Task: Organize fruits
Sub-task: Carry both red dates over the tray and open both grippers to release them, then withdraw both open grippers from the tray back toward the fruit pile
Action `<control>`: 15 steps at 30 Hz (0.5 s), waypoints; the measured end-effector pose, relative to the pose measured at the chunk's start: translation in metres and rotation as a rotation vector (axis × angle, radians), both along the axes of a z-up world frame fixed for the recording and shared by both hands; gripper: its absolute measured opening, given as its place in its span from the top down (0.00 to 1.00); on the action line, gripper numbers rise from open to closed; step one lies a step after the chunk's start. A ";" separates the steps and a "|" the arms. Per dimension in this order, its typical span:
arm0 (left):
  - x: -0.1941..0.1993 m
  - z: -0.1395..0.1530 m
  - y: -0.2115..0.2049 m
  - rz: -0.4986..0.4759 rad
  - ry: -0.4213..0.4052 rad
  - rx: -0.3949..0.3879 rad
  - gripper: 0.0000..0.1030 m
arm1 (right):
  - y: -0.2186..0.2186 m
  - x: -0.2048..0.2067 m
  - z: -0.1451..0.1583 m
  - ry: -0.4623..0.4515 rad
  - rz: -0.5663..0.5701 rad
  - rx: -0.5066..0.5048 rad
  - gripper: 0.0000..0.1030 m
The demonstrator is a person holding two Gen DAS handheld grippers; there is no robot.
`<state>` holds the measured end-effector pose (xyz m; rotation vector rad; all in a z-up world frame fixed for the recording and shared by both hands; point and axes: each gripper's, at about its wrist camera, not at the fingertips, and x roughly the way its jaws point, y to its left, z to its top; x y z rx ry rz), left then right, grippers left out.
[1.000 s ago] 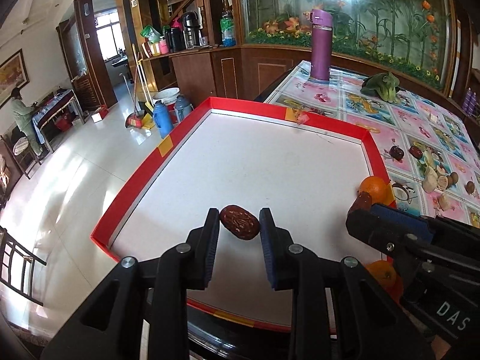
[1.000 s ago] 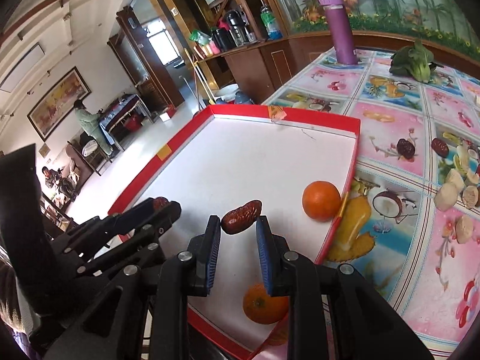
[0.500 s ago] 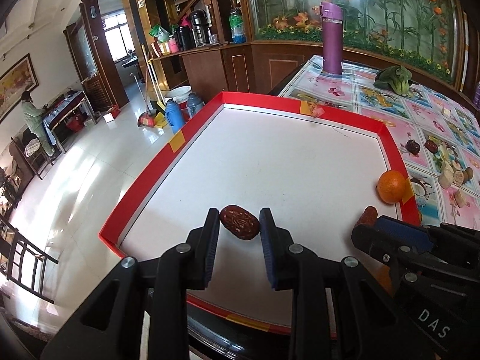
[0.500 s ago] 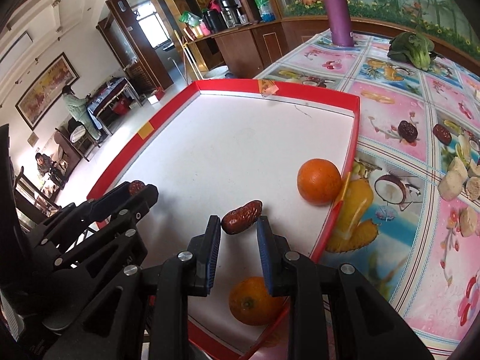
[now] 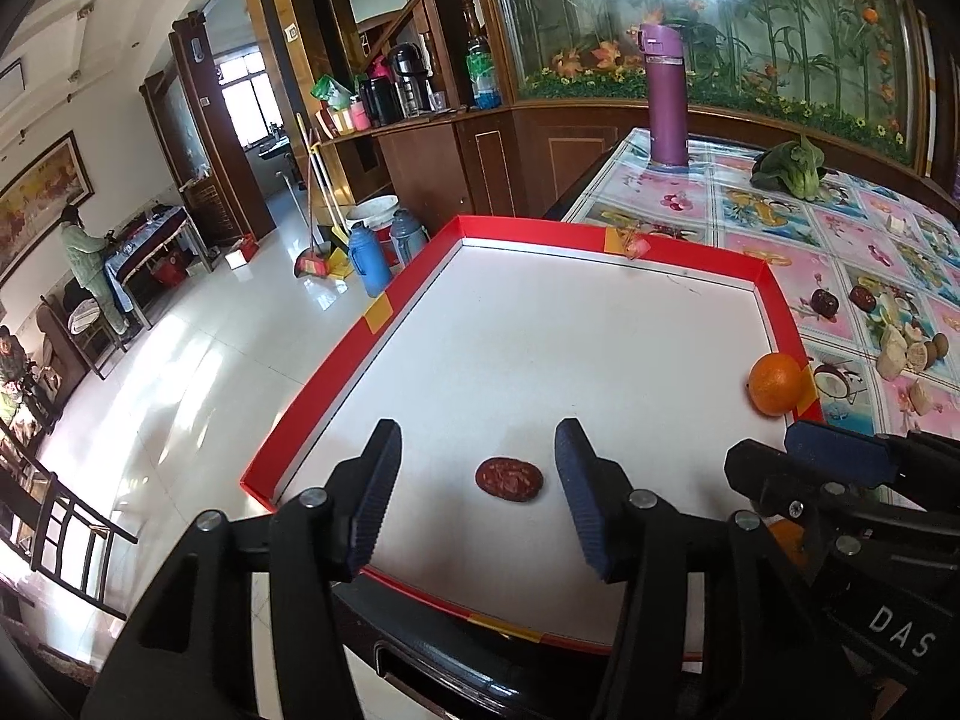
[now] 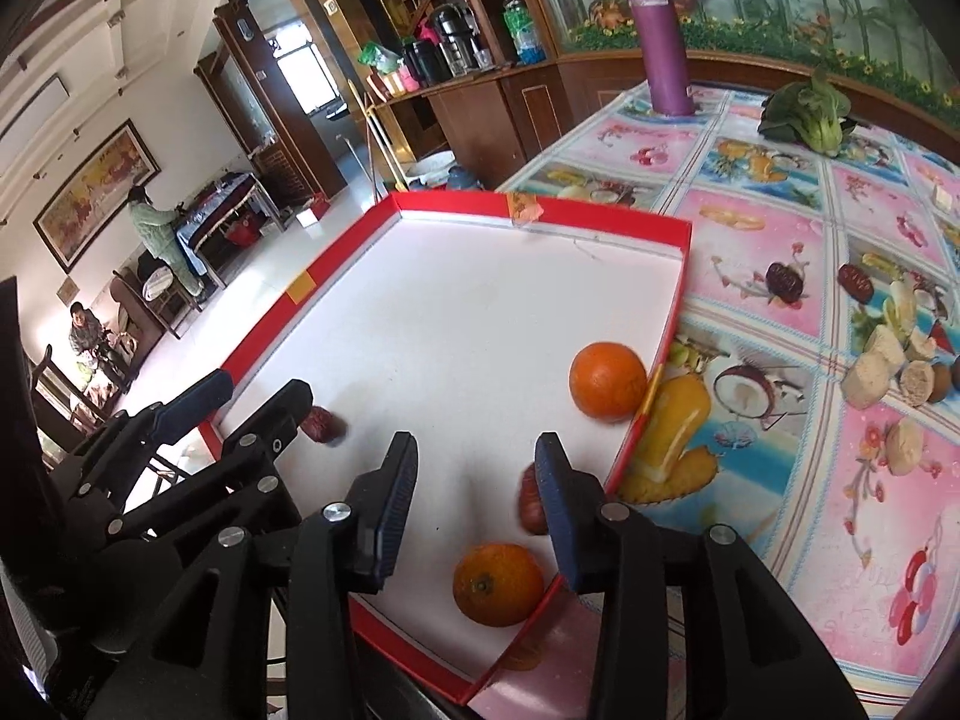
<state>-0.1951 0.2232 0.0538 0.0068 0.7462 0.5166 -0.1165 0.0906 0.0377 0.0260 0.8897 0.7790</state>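
— Where do the two tools stand?

— The left hand-held gripper (image 5: 474,498) has its jaws wide apart, and a wrinkled red date (image 5: 509,479) lies free on the tray floor between them, touching neither pad. Its long axis runs left to right, across the gap. The right hand-held gripper (image 6: 477,498) is spread as well; a second date (image 6: 531,507) sits just inside its right finger, half hidden by the pad, so I cannot tell whether they touch.

— And further out?

— Two oranges in the red-rimmed tray (image 6: 672,324): the near orange (image 6: 498,583) at the near right corner, the far orange (image 6: 607,381) against the right wall. Both round, with a pebbled skin. The tray floor is smooth, white and flat.

— What is left to sort?

— On the surface (image 6: 780,228), a glossy fruit-print cloth, two more dates (image 6: 785,282) lie to the right, outside the tray. The right tool is nearer to them, I judge. Small and oval as they are, they want a grip across the short axis.
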 end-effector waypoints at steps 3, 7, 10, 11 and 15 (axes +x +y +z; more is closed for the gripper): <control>-0.003 0.009 -0.004 -0.006 -0.021 0.009 0.47 | -0.006 -0.003 0.010 -0.028 -0.007 0.021 0.60; -0.008 0.020 -0.012 -0.016 -0.049 0.020 0.46 | -0.015 -0.007 0.021 -0.064 -0.019 0.043 0.57; -0.013 0.029 -0.018 -0.026 -0.072 0.028 0.46 | -0.020 -0.006 0.025 -0.066 -0.029 0.060 0.57; -0.014 0.033 -0.021 -0.031 -0.081 0.031 0.46 | -0.022 -0.005 0.026 -0.069 -0.034 0.064 0.57; -0.020 0.044 -0.029 -0.046 -0.113 0.040 0.46 | -0.028 -0.004 0.028 -0.063 -0.047 0.079 0.57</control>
